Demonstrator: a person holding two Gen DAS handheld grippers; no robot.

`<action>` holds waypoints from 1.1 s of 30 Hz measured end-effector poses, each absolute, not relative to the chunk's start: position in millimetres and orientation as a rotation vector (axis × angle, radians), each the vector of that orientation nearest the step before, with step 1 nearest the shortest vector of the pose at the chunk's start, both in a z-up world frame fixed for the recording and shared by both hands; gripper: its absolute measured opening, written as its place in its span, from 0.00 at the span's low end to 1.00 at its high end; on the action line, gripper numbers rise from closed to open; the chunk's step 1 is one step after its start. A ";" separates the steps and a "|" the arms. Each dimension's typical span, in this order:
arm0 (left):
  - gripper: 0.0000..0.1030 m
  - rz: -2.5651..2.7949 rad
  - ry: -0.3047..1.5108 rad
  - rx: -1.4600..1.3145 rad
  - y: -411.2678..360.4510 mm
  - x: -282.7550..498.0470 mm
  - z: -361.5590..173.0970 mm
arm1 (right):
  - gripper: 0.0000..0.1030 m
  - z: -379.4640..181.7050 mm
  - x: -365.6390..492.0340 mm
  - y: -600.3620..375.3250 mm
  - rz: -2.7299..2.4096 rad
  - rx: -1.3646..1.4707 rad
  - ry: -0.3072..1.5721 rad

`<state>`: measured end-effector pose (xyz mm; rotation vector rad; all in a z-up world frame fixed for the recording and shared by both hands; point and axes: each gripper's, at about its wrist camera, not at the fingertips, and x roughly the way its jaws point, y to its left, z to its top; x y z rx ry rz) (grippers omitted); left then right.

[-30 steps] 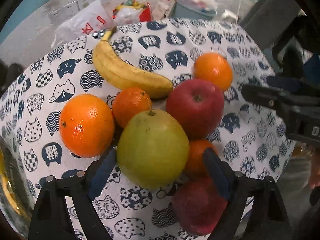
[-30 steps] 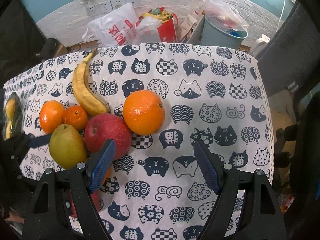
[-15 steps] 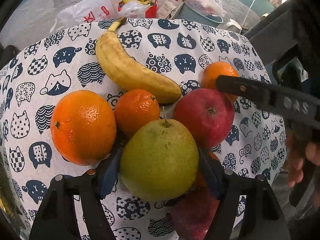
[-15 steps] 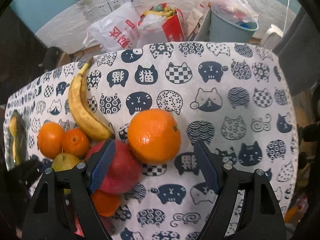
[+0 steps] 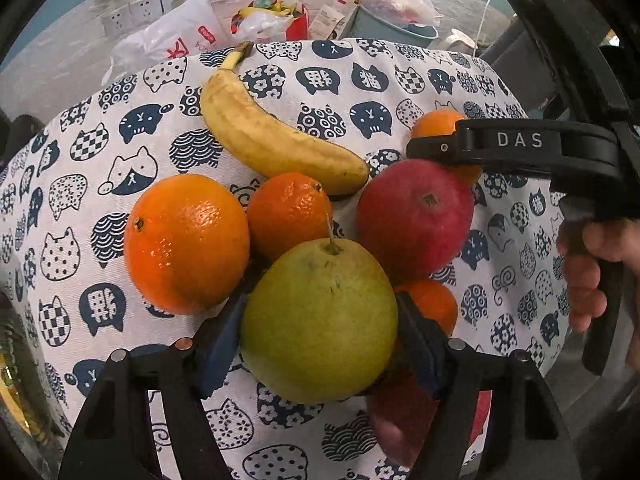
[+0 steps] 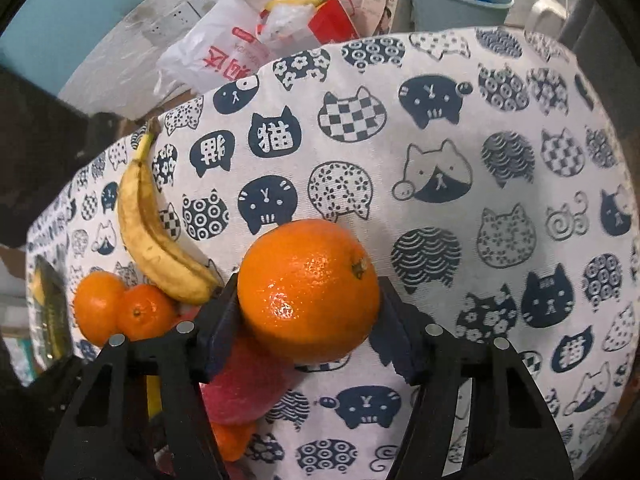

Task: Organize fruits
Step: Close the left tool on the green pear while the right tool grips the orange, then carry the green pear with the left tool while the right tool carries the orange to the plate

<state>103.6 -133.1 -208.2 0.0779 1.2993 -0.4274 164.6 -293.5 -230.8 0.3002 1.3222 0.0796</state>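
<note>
The pear (image 5: 320, 320) sits mid-pile on the table (image 5: 400, 80), left gripper (image 5: 320, 344) jaws clasping it; the right gripper (image 6: 308, 332) jaws hug an orange (image 6: 308, 290). Lifting either could roll neighbouring fruit off the table edge.

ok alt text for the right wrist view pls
The right gripper brackets a large orange on a cat-print tablecloth, its pads beside the fruit. To the left lie a banana, two smaller oranges and a red apple.
</note>
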 end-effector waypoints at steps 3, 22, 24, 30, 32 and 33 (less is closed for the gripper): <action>0.72 -0.425 1.288 0.090 -131.2 99.1 -203.9 | 0.61 -226.2 161.6 -290.8 0.060 0.242 1.306; 0.72 -0.344 1.163 0.083 -91.5 81.1 -149.4 | 0.61 -142.2 114.2 -237.9 0.129 0.008 1.119; 0.72 -0.337 1.154 0.080 -87.6 78.8 -145.0 | 0.61 -135.2 111.8 -231.4 0.144 0.004 1.106; 0.72 -0.312 1.127 0.070 -72.3 70.5 -131.6 | 0.61 -119.4 108.1 -209.1 0.201 0.003 1.079; 0.72 -0.305 1.118 0.065 -66.4 68.0 -127.3 | 0.61 -114.5 106.4 -201.1 0.220 0.001 1.073; 0.72 -0.302 1.115 0.061 -63.5 66.9 -125.6 | 0.61 -112.4 105.5 -196.5 0.229 0.000 1.070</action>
